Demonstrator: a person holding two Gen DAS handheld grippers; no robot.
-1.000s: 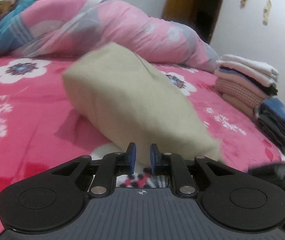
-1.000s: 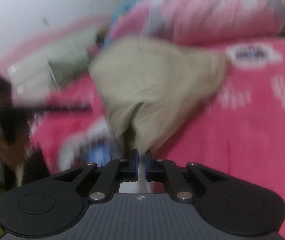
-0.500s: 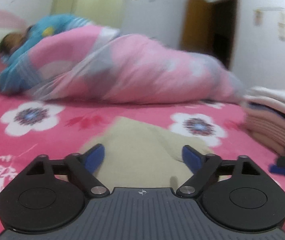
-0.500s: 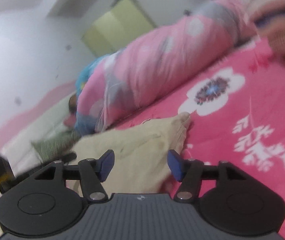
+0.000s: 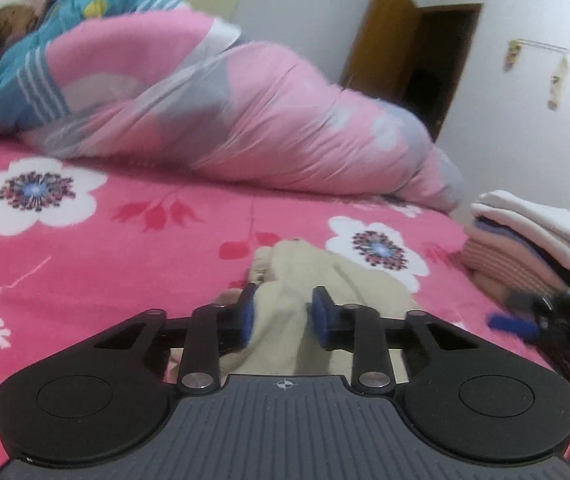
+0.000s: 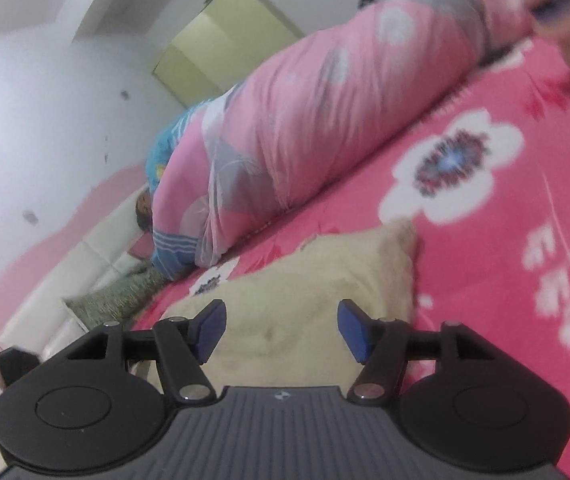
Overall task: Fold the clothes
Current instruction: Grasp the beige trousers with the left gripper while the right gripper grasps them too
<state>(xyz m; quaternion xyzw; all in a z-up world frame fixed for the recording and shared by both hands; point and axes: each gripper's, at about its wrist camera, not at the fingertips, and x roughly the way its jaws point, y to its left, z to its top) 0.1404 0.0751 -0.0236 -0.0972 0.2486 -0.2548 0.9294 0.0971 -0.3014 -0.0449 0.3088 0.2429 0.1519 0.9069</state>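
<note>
One beige garment on bedspread, left gripper jaws closing around it, right gripper jaws opening, empty.

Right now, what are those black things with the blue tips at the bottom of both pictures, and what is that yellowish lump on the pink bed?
Those are two grabbing tools, like big tweezers. A person holds one in each hand, and each carries a camera looking out along its two fingers. So one picture comes from the left gripper, the other from the right gripper.

The yellowish lump is a beige garment lying on the flowered pink bedspread, waiting to be folded. The left jaws are closing with a fold of it between them. The right jaws are opening and hold nothing.

Further back lie a rolled pink quilt and a stack of folded clothes. Someone is lying at the head of the bed.
</note>
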